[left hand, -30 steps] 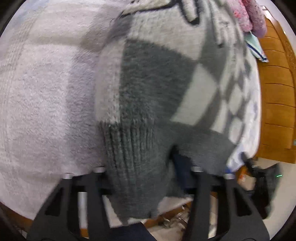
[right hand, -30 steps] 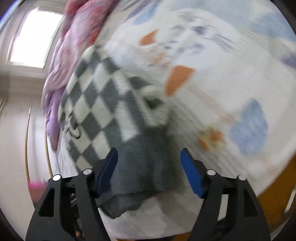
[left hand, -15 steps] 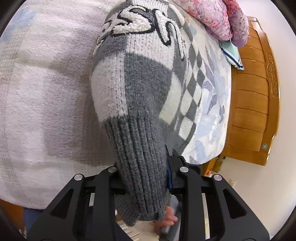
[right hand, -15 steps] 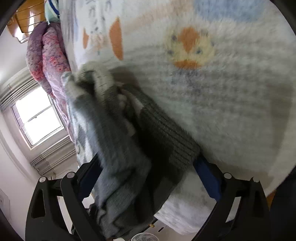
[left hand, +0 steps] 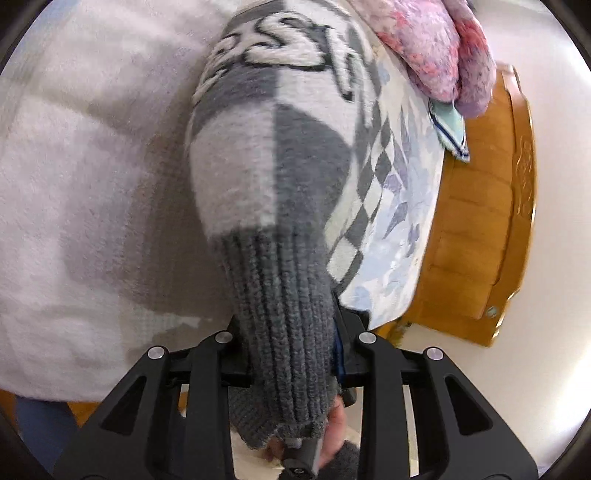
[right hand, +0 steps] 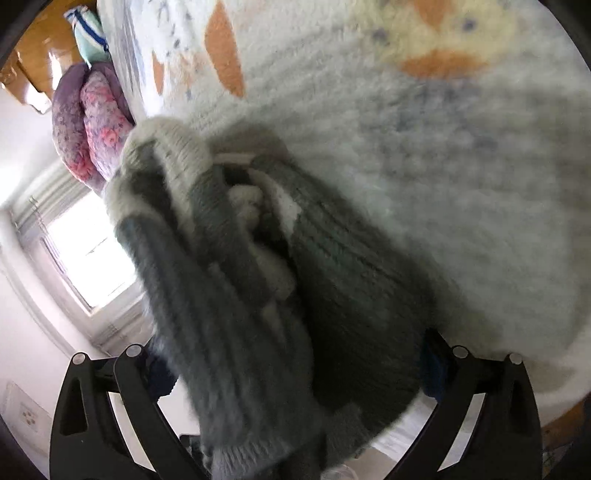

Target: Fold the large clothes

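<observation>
The left gripper (left hand: 291,354) points downward and across the bed (left hand: 74,177) from its near edge, its two black fingers pinching the grey ribbed hem of one checked sweater (left hand: 273,155); the blue pad shows only as a sliver at the right side of the cloth. Below the hem a person's hand (left hand: 332,435) shows, wrapped round a handle. From the pinch the sweater's long axis runs away from this gripper toward the wooden headboard (left hand: 480,229), hem nearest, the white lettering on the chest farther off, the grey and white checks trailing along the bed's right edge over a pale blue floral sheet (left hand: 402,236). The right gripper (right hand: 295,354) also tilts downward at the bed's edge; its jaws have just been opening and now stand spread as wide as they go, with a thick bunch of the same sweater's grey ribbing lying between them. Whether the blue pads press on the bunch the blurred view does not show. Here the fabric hangs in loose folds off the edge, with the cream collar end toward the window (right hand: 85,251). One folded pink and purple quilt (right hand: 92,122) sits at the head of the bed, one pale green pillow (right hand: 88,33) beside it.
</observation>
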`<action>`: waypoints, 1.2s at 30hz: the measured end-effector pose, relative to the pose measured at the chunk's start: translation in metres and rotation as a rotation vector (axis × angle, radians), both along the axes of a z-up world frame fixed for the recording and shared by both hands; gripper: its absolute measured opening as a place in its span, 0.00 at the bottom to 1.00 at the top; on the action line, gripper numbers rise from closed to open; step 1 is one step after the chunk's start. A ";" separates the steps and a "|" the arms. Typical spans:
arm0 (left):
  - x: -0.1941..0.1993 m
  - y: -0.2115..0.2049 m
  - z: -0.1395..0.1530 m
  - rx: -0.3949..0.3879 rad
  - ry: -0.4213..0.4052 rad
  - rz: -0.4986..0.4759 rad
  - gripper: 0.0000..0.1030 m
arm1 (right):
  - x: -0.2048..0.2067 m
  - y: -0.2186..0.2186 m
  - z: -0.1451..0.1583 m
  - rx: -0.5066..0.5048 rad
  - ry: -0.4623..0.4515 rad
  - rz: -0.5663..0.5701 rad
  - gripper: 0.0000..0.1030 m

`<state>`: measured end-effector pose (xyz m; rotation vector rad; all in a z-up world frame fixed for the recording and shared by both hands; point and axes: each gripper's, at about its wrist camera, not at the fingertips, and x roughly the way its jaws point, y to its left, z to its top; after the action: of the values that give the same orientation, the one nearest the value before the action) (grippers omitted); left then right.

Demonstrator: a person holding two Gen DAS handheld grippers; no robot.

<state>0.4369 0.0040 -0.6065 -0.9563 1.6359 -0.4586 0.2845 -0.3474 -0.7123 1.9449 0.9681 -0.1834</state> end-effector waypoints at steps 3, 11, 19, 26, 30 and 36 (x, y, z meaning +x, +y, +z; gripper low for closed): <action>0.001 0.001 0.000 -0.007 0.011 0.008 0.27 | -0.011 -0.016 0.021 -0.066 0.005 0.087 0.93; 0.006 -0.009 0.001 -0.001 0.018 0.004 0.27 | 0.009 -0.038 0.022 -0.206 0.033 0.300 0.93; 0.013 -0.016 -0.006 0.004 0.033 -0.013 0.27 | 0.061 -0.026 0.001 -0.107 -0.157 0.351 0.94; 0.015 -0.015 -0.010 -0.006 0.041 0.002 0.28 | 0.090 -0.012 -0.002 -0.087 -0.233 0.397 0.80; 0.012 -0.016 -0.010 0.064 0.035 -0.019 0.27 | 0.079 -0.019 0.015 -0.088 -0.226 0.354 0.42; 0.014 -0.024 0.018 0.208 -0.047 -0.086 0.27 | 0.108 -0.016 0.096 -0.312 -0.186 0.553 0.35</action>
<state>0.4511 -0.0201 -0.5881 -0.7181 1.6509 -0.3576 0.3924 -0.3635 -0.6167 1.3303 1.2294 0.1538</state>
